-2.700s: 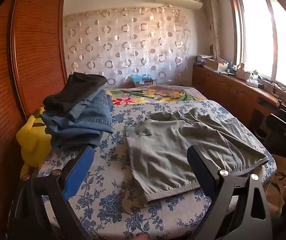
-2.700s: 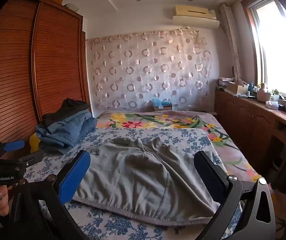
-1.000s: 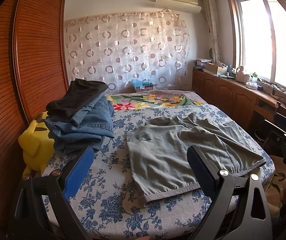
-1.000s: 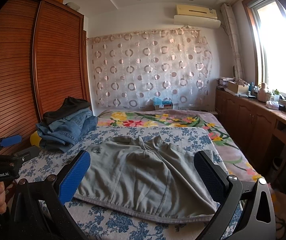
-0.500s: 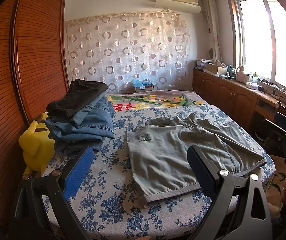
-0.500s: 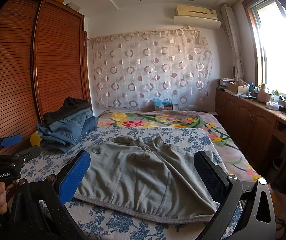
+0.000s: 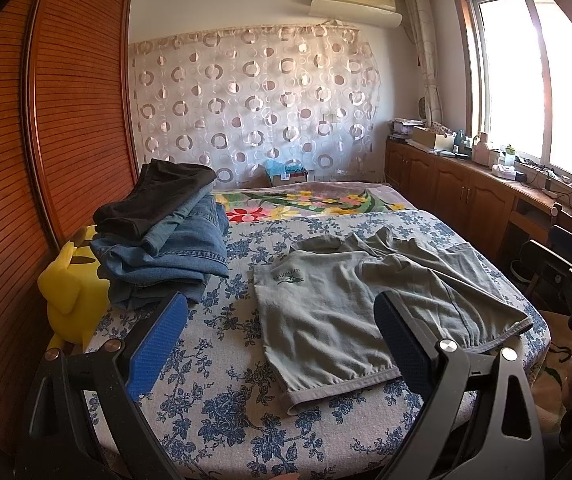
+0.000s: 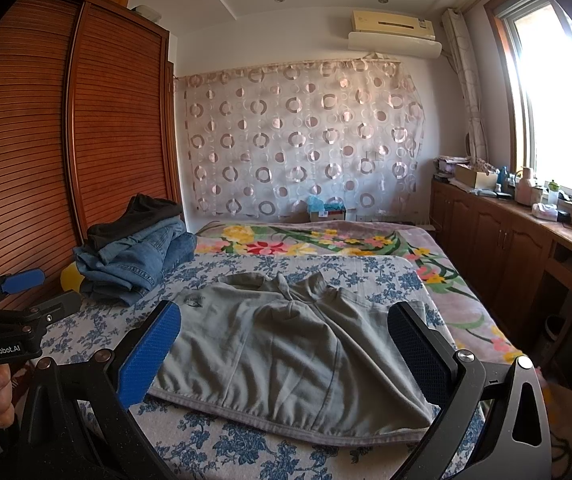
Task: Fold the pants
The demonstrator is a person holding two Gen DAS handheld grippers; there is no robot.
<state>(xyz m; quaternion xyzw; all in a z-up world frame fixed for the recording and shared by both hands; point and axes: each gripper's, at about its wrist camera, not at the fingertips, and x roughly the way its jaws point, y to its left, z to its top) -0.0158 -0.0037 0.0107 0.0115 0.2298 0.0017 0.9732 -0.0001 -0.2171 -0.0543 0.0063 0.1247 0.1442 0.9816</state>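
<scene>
Grey-green cotton is what the pants (image 8: 286, 356) appear to be made of; they are spread flat across the near half of the bed (image 8: 221, 444), waistband toward the foot edge and the short legs bunched toward the far side, so that both near corners can be reached. A pile of folded jeans (image 7: 165, 256) topped by a dark garment is kept at the bed's left edge, well apart from the pants, presumably as finished work. The left gripper (image 7: 281, 344) is held above the foot of the bed with its jaws wide apart and nothing between them; the right gripper (image 8: 286, 352) is likewise spread wide and empty, facing the waistband. Neither is touching cloth. The fold is judged not yet begun, the waistband corners being the likely first grasp points.
</scene>
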